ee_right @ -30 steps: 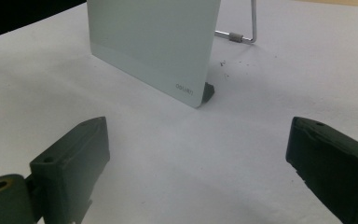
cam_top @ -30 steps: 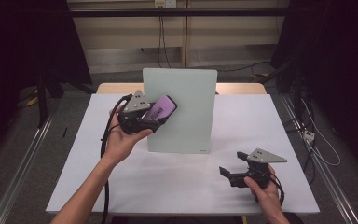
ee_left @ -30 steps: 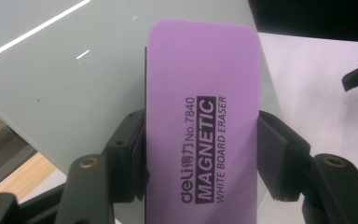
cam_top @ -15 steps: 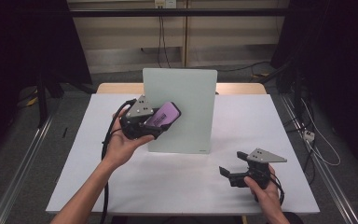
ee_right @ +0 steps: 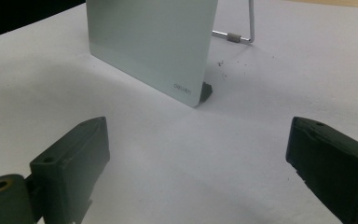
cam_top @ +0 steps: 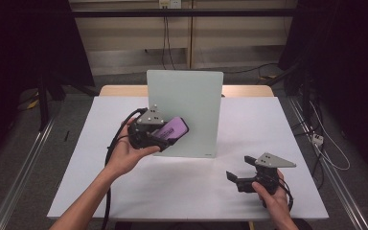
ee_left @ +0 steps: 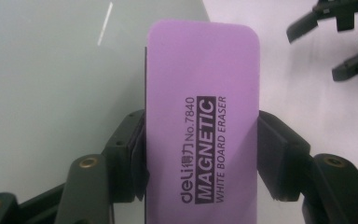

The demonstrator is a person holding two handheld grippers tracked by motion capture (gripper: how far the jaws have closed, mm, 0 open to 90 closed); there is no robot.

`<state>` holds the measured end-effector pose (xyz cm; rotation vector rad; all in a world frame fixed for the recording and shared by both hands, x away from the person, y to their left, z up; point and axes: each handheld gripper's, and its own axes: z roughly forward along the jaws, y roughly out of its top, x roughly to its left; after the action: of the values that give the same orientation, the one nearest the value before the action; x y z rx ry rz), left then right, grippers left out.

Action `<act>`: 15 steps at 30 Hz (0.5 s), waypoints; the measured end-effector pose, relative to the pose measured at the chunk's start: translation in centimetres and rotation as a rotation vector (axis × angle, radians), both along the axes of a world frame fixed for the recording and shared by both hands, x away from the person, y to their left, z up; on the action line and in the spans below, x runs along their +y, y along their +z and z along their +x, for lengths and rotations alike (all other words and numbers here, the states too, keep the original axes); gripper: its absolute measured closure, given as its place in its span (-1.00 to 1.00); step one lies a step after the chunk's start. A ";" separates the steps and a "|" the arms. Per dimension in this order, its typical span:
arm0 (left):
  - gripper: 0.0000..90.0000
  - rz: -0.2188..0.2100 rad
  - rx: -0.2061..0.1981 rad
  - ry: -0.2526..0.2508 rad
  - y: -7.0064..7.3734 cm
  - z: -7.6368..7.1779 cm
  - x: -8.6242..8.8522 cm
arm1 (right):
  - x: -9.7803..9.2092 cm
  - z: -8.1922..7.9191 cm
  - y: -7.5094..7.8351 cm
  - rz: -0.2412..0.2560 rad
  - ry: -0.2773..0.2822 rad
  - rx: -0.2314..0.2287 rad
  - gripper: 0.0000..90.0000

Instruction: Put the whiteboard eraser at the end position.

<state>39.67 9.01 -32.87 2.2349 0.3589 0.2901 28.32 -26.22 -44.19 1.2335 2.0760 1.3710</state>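
Eraser (ee_left: 203,121) lower; lettering close-up.

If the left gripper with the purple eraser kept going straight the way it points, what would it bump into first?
Most likely the upright whiteboard. The left gripper holds the purple eraser with its far end close before the board's face; how much gap remains is hard to judge.

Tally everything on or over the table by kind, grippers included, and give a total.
Grippers: 2, left gripper and right gripper
Purple erasers: 1, eraser
Standing whiteboards: 1, whiteboard
Total: 4
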 end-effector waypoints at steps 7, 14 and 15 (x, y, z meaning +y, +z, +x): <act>-0.09 0.038 0.064 -0.036 -1.0 -0.3 -0.4 | -0.4 -0.5 0.1 0.002 -0.009 -0.003 -0.87; -0.09 0.104 0.109 -0.068 -2.3 -1.2 -0.9 | -0.1 -0.4 0.1 0.006 0.001 -0.003 -0.87; -0.09 0.113 0.113 -0.076 -2.6 -1.3 -1.0 | -0.1 -0.4 0.1 0.007 0.002 -0.003 -0.87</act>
<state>38.40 7.98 -35.44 2.3758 0.3239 0.1471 27.92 -26.36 -44.12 1.2314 2.0723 1.3812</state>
